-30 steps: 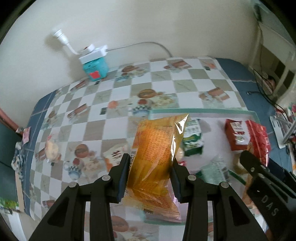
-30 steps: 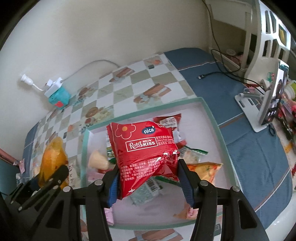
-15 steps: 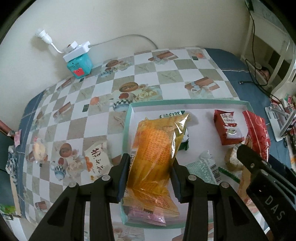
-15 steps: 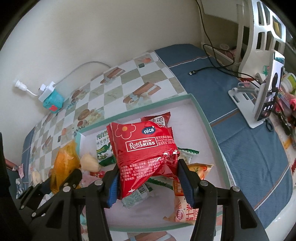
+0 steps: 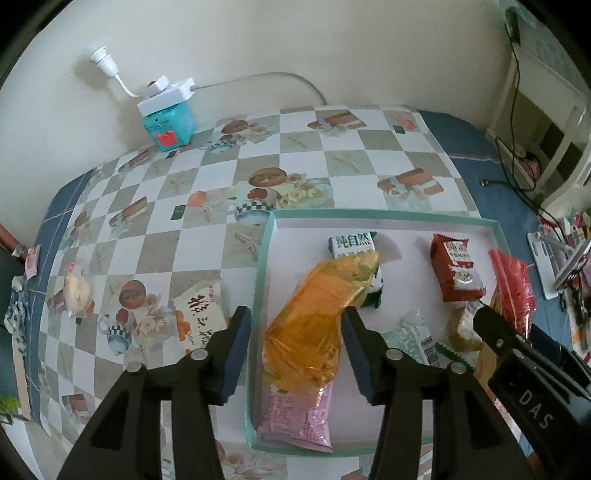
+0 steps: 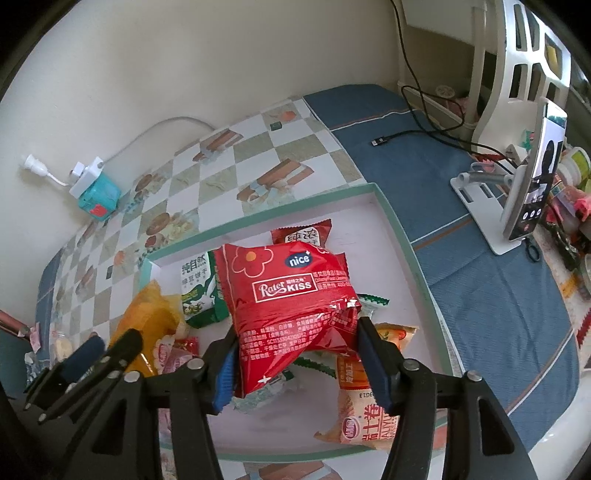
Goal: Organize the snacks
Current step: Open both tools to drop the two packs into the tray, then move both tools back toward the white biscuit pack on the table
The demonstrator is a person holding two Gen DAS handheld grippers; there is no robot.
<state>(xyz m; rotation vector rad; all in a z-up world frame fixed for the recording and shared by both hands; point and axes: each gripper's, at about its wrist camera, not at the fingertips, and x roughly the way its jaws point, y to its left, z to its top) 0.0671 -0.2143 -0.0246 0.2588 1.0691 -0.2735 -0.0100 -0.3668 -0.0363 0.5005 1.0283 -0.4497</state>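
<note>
Left wrist view: the orange snack bag [image 5: 314,325] is seen between the opening left gripper [image 5: 295,347] fingers, unpressed, in the tray [image 5: 264,266]. The red Rater Kiss packet [image 6: 291,314] sits between the opening right gripper [image 6: 295,354] fingers, touching both.

wall [image 5: 295,33]: cream | tablecloth [image 5: 207,177]: checkered | white shelf [image 6: 517,66]: right

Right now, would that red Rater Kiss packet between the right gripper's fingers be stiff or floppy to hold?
Probably floppy: the red packet is creased and dented where the right gripper flanks it. It looks puffed, so likely light. Its glossy film may slip as the jaws are opening over the tray.
</note>
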